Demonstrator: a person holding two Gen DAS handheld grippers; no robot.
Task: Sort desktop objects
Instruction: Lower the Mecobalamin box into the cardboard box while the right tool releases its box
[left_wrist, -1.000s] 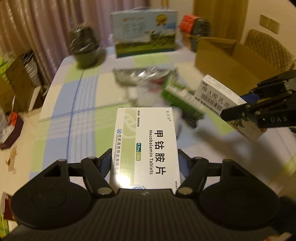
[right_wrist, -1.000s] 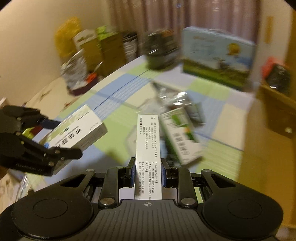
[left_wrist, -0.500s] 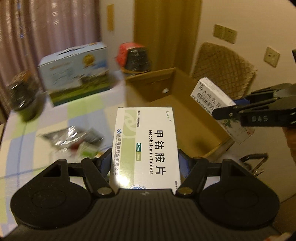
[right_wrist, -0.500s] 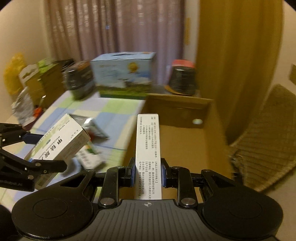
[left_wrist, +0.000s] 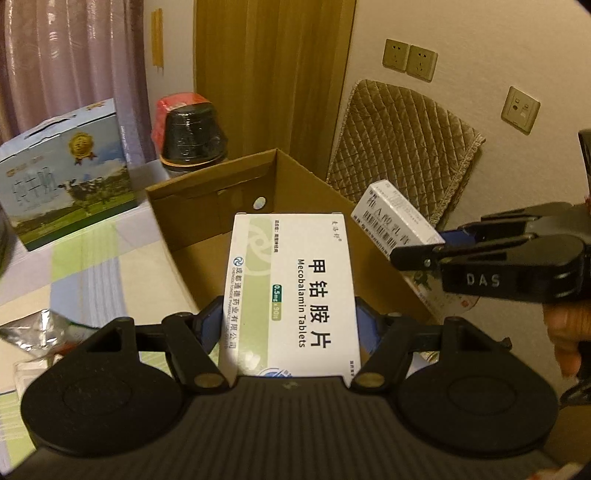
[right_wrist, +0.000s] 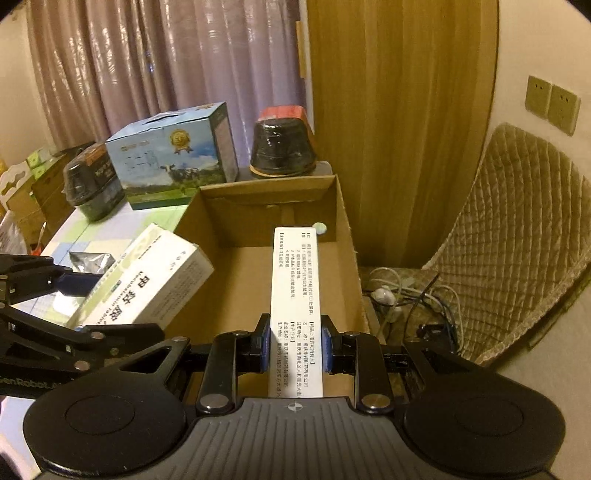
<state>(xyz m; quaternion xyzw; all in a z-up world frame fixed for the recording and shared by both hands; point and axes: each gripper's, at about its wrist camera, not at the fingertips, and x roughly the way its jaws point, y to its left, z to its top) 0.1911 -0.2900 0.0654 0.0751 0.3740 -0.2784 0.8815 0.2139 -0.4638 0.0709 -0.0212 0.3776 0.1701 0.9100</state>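
My left gripper (left_wrist: 290, 317) is shut on a white and green Mecobalamin tablet box (left_wrist: 291, 291), held flat over the near rim of an open cardboard box (left_wrist: 207, 206). My right gripper (right_wrist: 294, 341) is shut on a narrow white medicine box (right_wrist: 295, 295), held on edge above the inside of the cardboard box (right_wrist: 236, 273). In the right wrist view the tablet box (right_wrist: 147, 280) and the left gripper (right_wrist: 92, 306) hang at the left, over the carton's left wall. In the left wrist view the narrow box (left_wrist: 395, 225) and the right gripper (left_wrist: 436, 247) sit at the right.
A blue milk carton (right_wrist: 173, 155) and two dark wrapped pots (right_wrist: 282, 147) (right_wrist: 92, 184) stand at the table's back. A silver foil pack (left_wrist: 33, 328) lies on the checked tablecloth (left_wrist: 92, 266). A quilted chair (right_wrist: 517, 236) with cables (right_wrist: 399, 295) stands right of the carton.
Both grippers have swung right with their boxes, from over the cluttered tablecloth to above the open cardboard box. Each keeps its grip.
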